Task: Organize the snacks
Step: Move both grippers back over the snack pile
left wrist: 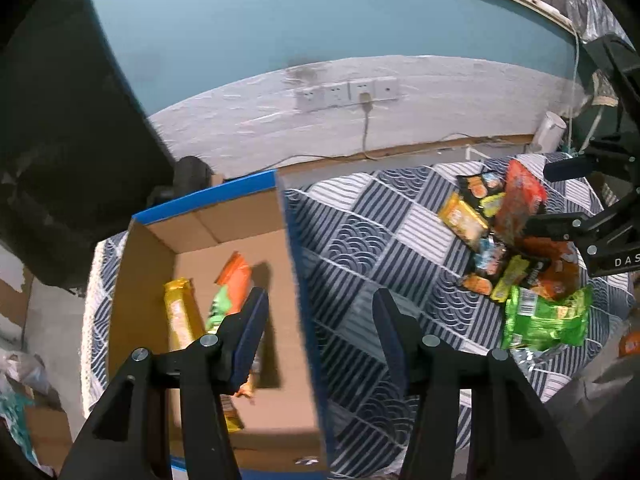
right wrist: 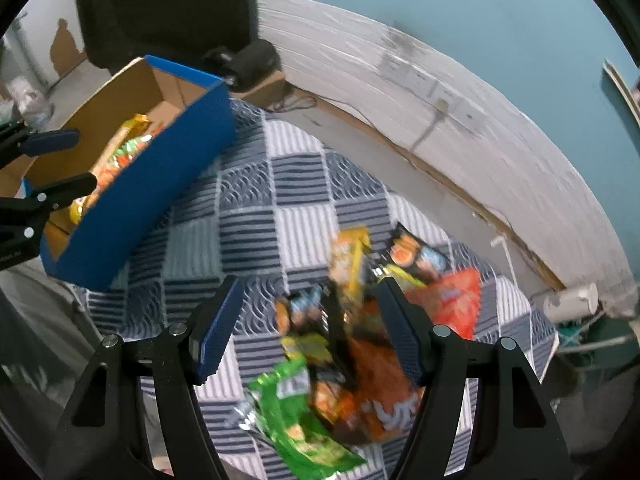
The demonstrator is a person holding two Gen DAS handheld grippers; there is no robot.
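Note:
A blue cardboard box [left wrist: 304, 288] [right wrist: 160, 184] stands on the patterned cloth and holds a yellow packet [left wrist: 180, 316] and an orange and green packet [left wrist: 232, 284]. My left gripper [left wrist: 320, 312] is open and empty, straddling the box's right wall. A pile of snack packets [left wrist: 516, 248] [right wrist: 360, 344] lies on the cloth to the right, with a green packet [left wrist: 548, 316] [right wrist: 296, 412] at its near edge. My right gripper [right wrist: 310, 300] is open and empty just above the pile; in the left wrist view [left wrist: 560, 196] it hovers by a red packet [left wrist: 516, 200].
The blue and white checked cloth [left wrist: 380, 240] [right wrist: 256, 216] covers the table. A white wall strip with sockets [left wrist: 348, 92] and a cable runs behind. A dark bulky object [left wrist: 60, 120] looms at the left behind the box. A white tube [right wrist: 568, 300] lies at the far right.

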